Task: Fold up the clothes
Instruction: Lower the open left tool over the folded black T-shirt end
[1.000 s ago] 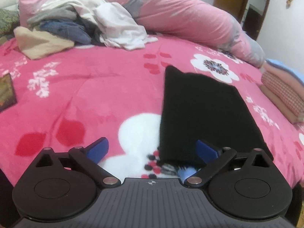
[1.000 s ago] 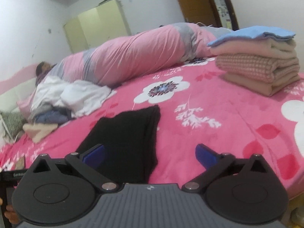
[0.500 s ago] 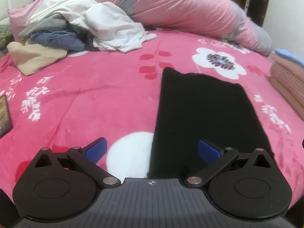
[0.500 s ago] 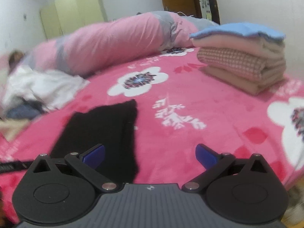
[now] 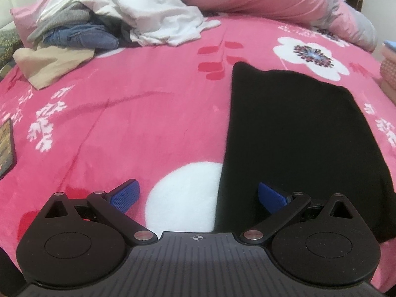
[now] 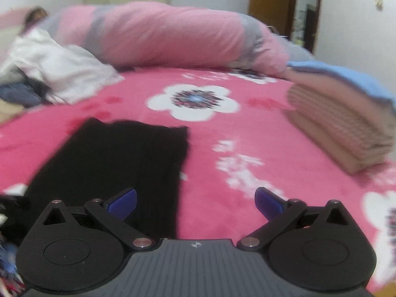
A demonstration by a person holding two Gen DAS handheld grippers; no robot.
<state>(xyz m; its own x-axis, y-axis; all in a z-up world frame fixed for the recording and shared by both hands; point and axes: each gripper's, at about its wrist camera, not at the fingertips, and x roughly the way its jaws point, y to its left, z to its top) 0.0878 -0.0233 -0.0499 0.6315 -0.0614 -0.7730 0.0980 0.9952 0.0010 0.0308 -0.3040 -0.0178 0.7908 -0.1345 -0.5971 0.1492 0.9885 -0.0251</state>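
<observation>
A black garment (image 5: 292, 133) lies flat in a long folded strip on the pink flowered blanket (image 5: 138, 113). My left gripper (image 5: 198, 195) stands open over the garment's near left edge, holding nothing. In the right wrist view the same black garment (image 6: 111, 158) lies left of centre. My right gripper (image 6: 195, 201) is open above its near right edge, with its left blue pad (image 6: 122, 204) over the cloth. A heap of unfolded clothes (image 5: 111, 22), white, grey, denim and beige, sits at the far left.
A stack of folded clothes (image 6: 346, 116) with a blue piece on top stands on the bed's right side. A rolled pink and grey duvet (image 6: 173, 42) runs along the far edge. A dark flat object (image 5: 6, 148) lies at the left edge.
Both grippers moved closer over the bed, so the black garment looms larger. The right wrist view swung left and blurred. Both stayed open.
</observation>
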